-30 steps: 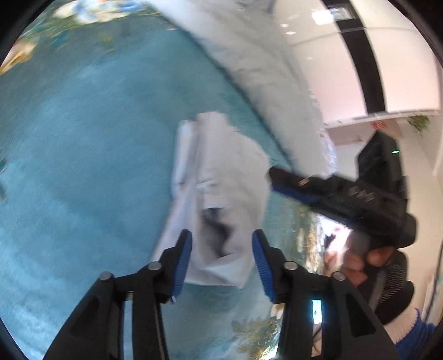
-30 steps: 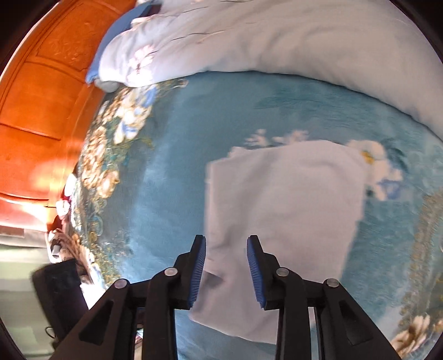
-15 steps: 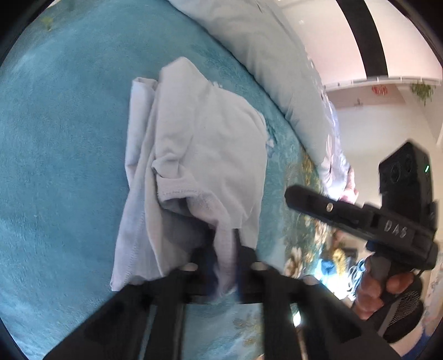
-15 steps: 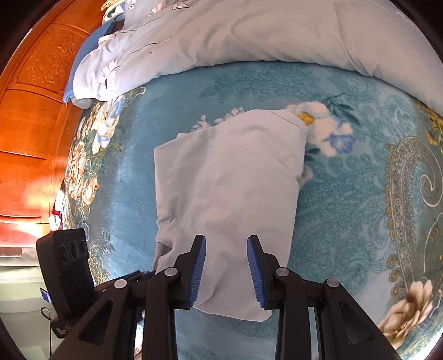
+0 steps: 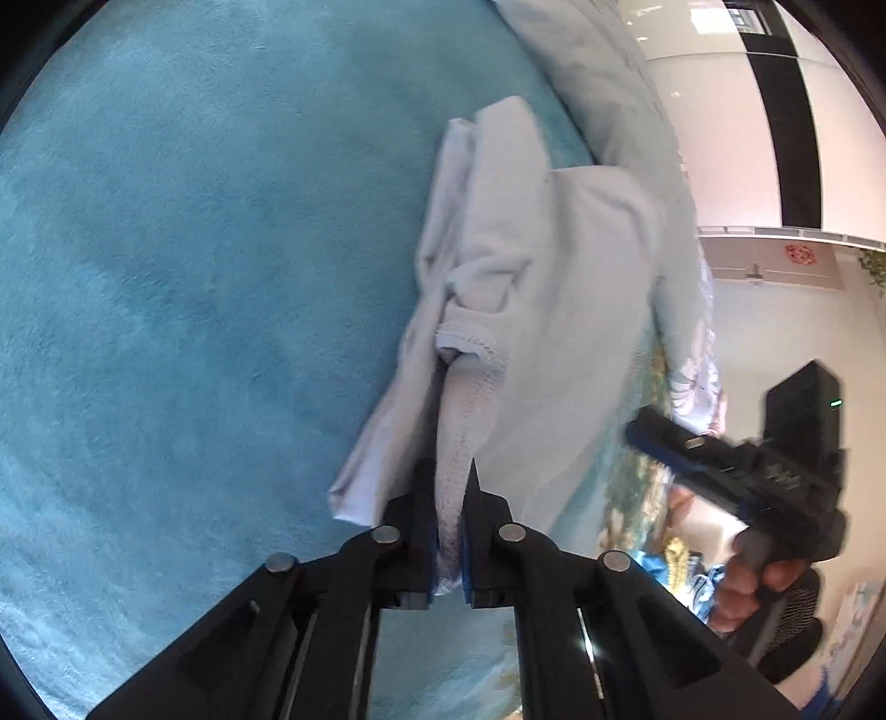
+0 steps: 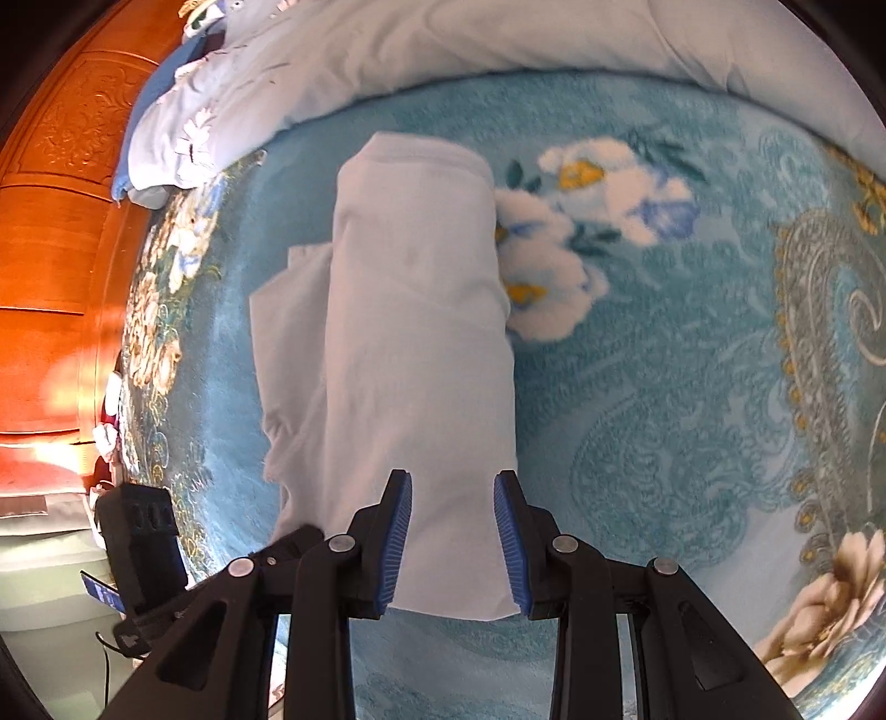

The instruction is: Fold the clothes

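- Headboard (image 6: pixel 50 266), orange wood, far left in the right wrist view.
- Blanket (image 5: pixel 194 277), teal, flower and paisley print, covers the bed; fills the left of the left wrist view.
- Duvet (image 6: pixel 443 50), pale blue, bunched along the blanket's far edge.
- Garment (image 5: pixel 554 310), pale blue-grey, lies on the blanket near the duvet, partly folded into a long strip, layers bunched on its left side.
- Left gripper (image 5: pixel 449 531): jaws pinched tight on a hemmed fold of the garment at its near end; cloth runs up out from between the pads.
- Right gripper (image 6: pixel 453 540): jaws partly apart, over the near end of the garment; fingers (image 6: pixel 396 531) straddle it, pads not pressing it. Nothing held.
- Same garment in the right wrist view (image 6: pixel 410 310): smooth top fold, a looser layer sticking out on the left.
- Right gripper also seen at the right of the left wrist view (image 5: pixel 664 440), a hand (image 5: pixel 769 576) around its handle.
- White wall (image 5: pixel 720 138) with black stripe far right.
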Available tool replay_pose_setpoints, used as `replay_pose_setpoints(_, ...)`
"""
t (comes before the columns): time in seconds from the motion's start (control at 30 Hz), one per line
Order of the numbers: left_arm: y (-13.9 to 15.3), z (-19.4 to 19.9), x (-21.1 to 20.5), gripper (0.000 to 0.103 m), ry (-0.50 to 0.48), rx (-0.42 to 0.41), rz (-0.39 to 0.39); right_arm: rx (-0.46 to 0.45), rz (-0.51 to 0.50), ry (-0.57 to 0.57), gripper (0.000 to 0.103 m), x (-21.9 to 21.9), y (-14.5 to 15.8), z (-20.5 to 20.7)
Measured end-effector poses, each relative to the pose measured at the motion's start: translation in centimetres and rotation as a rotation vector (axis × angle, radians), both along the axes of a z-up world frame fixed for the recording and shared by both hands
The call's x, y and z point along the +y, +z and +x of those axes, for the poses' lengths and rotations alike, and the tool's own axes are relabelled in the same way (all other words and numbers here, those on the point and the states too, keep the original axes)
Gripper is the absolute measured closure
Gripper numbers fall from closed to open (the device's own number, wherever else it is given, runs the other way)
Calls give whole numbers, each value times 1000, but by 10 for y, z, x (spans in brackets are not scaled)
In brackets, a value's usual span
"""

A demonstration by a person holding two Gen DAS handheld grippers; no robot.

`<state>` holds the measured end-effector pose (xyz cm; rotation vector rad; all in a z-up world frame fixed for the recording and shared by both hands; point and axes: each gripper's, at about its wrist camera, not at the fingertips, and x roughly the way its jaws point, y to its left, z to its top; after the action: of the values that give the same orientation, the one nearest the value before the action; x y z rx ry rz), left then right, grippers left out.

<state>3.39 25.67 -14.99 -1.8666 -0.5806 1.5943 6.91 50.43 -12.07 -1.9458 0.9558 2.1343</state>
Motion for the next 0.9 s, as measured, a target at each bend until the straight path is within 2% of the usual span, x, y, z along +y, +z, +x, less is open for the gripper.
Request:
replay_pose_setpoints(0.07,14,-2,5,81,-53,33,15,-6,-6,-1,65,-1,-7,4)
replay_pose_setpoints(0.13,32,-5,8,52,-111,83,15,-6,-11,-8,55,-1,-12,10)
replay_pose_setpoints(0.17,41,-8,9,47,-126,119,18,-5,-14,-14,50,-2,-14,14)
replay_pose_setpoints(0.23,50,-23,12,29,-135,191,-8,-7,-20,-35,45,-2,-20,24)
replay_pose_setpoints(0.3,47,-47,20,29,-135,240,-47,-15,-37,-64,42,-1,-27,34)
replay_pose_setpoints(0.37,32,-78,37,29,-130,239,-71,-28,-57,-89,41,-1,-35,43)
replay_pose_setpoints(0.47,16,-118,53,29,-128,223,-53,-45,-88,-114,41,-6,-48,52)
replay_pose_setpoints(0.53,5,-130,79,29,-146,202,-55,-44,-113,-128,41,-11,-53,56)
replay_pose_setpoints(0.63,-6,-142,95,29,-183,188,-45,-43,-137,-140,41,-18,-59,57)
replay_pose_setpoints(0.77,-14,-147,102,30,-248,191,-48,-43,-147,-152,41,-27,-63,57)
replay_pose_setpoints(0.87,-16,-149,104,32,-249,191,-33,-49,-147,-183,42,-29,-65,58)
replay_pose_setpoints(0.9,-16,-151,103,35,-242,189,-29,-54,-146,-191,45,-29,-65,58)
